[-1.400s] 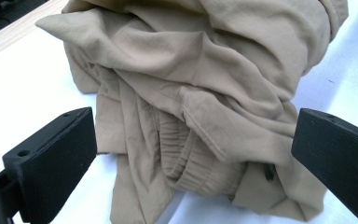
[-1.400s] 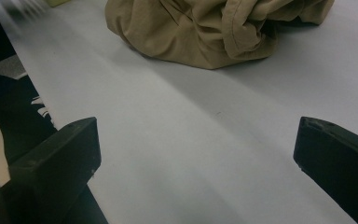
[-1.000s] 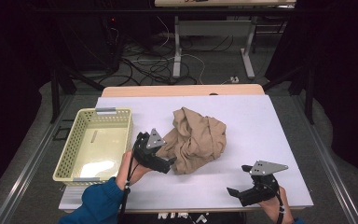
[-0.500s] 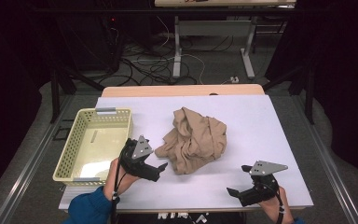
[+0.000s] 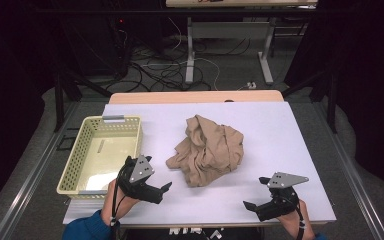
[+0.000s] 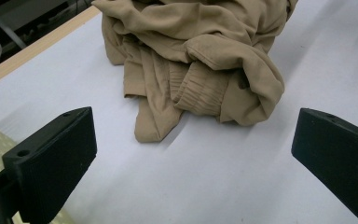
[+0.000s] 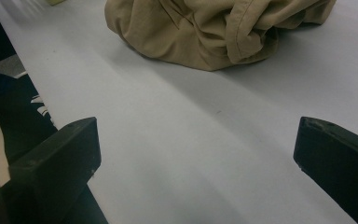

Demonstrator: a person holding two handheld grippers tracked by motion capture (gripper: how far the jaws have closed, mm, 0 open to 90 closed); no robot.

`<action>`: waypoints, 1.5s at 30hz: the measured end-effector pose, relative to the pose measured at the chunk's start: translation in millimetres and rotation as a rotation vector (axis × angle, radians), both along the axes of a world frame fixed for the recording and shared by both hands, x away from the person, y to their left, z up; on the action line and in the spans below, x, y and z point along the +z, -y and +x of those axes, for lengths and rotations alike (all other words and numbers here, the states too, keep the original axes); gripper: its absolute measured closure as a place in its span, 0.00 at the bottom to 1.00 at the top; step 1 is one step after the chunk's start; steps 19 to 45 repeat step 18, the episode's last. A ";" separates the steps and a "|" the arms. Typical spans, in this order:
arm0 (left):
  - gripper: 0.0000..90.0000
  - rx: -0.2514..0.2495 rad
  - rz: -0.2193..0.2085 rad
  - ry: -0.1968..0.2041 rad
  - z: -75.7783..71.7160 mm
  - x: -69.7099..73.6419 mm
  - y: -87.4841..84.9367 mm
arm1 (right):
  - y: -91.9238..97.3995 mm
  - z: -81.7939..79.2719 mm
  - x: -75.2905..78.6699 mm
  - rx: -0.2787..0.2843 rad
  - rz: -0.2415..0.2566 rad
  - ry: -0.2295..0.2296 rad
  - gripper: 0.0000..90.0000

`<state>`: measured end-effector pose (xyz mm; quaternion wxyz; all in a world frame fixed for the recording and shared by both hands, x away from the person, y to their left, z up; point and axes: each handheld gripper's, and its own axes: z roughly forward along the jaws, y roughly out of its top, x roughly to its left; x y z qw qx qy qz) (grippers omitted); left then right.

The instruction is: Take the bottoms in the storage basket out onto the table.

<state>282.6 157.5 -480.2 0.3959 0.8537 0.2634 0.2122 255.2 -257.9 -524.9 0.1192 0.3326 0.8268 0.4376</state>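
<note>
Near the middle of the white table (image 5: 280, 130) lay a crumpled tan garment (image 5: 207, 149); the left gripper (image 5: 161, 191) sat just off its near-left edge, jaws spread wide and holding nothing; the right gripper (image 5: 250, 206) rested well apart at the front right, jaws likewise released; a yellow basket (image 5: 72, 167) stood at left.
</note>
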 end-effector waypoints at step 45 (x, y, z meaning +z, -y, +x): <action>0.00 0.021 0.004 -0.012 -16.5 -12.0 -17.7 | -0.6 0.4 -1.7 -0.006 0.012 0.012 0.00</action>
